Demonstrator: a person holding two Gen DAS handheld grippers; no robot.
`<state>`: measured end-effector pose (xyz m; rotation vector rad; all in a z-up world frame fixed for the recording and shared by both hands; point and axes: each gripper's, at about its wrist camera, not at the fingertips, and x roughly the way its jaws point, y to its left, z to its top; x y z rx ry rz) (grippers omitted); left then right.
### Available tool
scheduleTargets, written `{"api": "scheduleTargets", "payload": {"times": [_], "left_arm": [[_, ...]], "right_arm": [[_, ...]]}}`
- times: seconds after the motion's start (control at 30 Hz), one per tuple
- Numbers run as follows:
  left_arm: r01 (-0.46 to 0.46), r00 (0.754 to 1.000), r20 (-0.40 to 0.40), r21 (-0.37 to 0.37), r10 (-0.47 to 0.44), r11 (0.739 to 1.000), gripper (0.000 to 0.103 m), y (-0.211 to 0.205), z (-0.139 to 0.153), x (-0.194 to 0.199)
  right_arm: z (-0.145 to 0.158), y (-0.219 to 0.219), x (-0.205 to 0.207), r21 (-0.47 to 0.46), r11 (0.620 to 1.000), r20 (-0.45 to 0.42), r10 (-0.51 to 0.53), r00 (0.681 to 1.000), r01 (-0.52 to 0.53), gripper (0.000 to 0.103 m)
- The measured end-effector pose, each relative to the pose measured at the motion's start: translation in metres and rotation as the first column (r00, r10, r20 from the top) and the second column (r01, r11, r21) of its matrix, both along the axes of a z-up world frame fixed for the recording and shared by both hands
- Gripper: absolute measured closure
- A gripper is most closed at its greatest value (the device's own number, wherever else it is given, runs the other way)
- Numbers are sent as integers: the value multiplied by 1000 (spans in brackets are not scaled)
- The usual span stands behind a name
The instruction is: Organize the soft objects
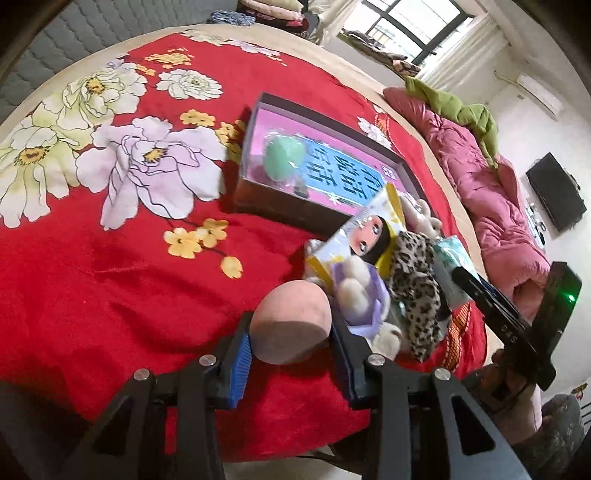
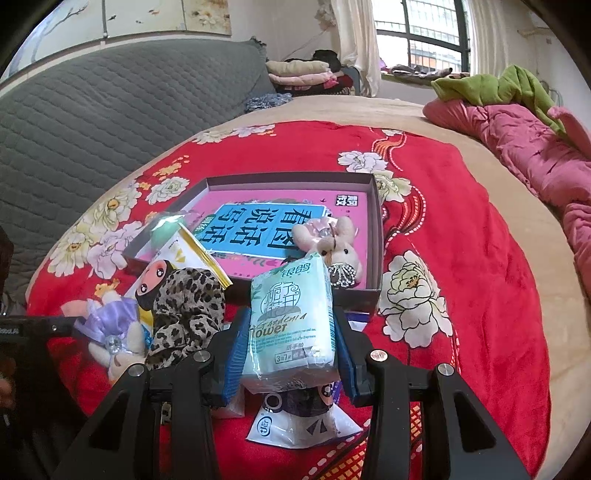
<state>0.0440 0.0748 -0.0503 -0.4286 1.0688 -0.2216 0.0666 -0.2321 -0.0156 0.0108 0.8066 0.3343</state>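
Left gripper (image 1: 290, 332), nearest the lens, has its jaws clamped on a pink egg-shaped sponge (image 1: 291, 321), held just above the red flowered blanket (image 1: 92, 258) covering the bed. Right gripper (image 2: 290, 345) has its jaws clamped on a pale green tissue pack (image 2: 291, 317); readable print on it: "flower", partly cut, plus Chinese characters.

Left to right in the right wrist view: grey quilted headboard (image 2: 110, 110), then a heap on the blanket, namely a plush toy in a purple dress (image 2: 114, 328), a leopard-print cloth (image 2: 184, 314) and a yellow-edged packet with a cartoon face (image 2: 173, 266). Behind the heap sits an open shallow box (image 2: 376, 229), pink inside with a blue panel of large Chinese characters. Inside it, a mint green sponge (image 2: 166, 232) lies at the left end and a pink plush rabbit (image 2: 332, 240) toward the right. A second packet (image 2: 295, 424) lies on the blanket under the right gripper, marked "tier", partly hidden.

Farther right: tan sheet (image 2: 498, 221), pink quilt (image 2: 517, 147) with a green cloth (image 2: 498, 85) on top. Folded bedding (image 2: 299, 72) and a window (image 2: 417, 33) stand at the back. Left wrist view adds a wall television (image 1: 556, 192) at far right.
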Motion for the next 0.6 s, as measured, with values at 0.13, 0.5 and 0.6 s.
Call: {"api": "scheduleTargets", "payload": {"times": [0.13, 0.5, 0.6], "left_arm": [[-27, 999, 27, 19, 26, 999, 63, 5, 5, 3], [-58, 995, 80, 53, 53, 997, 63, 8, 15, 18], [-57, 994, 98, 61, 51, 997, 63, 4, 19, 23]], "right_arm": [[1, 1, -2, -3, 1000, 8, 5, 1000, -5, 58], [6, 2, -1, 20, 1000, 31, -1, 1000, 0, 59], [8, 2, 0, 28, 1000, 41, -1, 999, -1, 59]]}}
